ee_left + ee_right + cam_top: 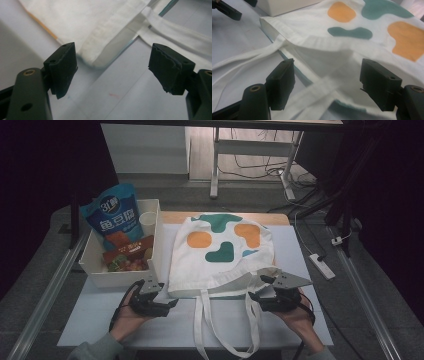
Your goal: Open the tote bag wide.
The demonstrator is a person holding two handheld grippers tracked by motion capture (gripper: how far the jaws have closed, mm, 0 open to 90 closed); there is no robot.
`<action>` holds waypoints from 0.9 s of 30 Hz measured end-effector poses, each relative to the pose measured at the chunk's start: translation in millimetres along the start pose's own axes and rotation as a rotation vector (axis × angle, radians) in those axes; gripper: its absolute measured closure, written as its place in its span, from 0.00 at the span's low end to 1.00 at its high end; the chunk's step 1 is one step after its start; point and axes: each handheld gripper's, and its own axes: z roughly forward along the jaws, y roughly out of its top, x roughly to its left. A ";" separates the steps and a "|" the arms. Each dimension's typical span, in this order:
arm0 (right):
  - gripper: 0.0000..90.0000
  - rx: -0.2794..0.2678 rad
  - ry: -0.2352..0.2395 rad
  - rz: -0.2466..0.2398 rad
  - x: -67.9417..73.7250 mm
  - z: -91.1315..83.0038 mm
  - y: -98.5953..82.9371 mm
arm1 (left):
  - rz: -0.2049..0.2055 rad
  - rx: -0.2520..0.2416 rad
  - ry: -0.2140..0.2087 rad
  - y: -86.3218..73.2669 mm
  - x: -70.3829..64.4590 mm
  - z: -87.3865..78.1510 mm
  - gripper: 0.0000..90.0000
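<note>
Left tool [172, 302] and right tool [254, 296], both with jaws wide apart and gripping nothing, flank the mouth of the tote bag [220, 255] lying flat on the bench [300, 320]. Bag mouth appears shut, handles trailing; snack packets [117, 227] remain in the white bin [97, 277] beside it. Opening and loading seem yet to begin.
</note>
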 end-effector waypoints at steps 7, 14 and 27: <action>0.30 0.056 0.010 -0.072 1.9 20.5 24.4 | 0.017 0.004 -0.032 16.9 -2.2 14.0 0.26; 0.31 0.124 0.038 -0.089 -3.2 52.2 39.2 | 0.013 0.020 -0.040 14.4 -1.5 18.6 0.26; 0.28 0.274 0.115 -0.183 -0.9 95.9 73.5 | -0.007 0.018 -0.041 3.0 0.3 15.4 0.26</action>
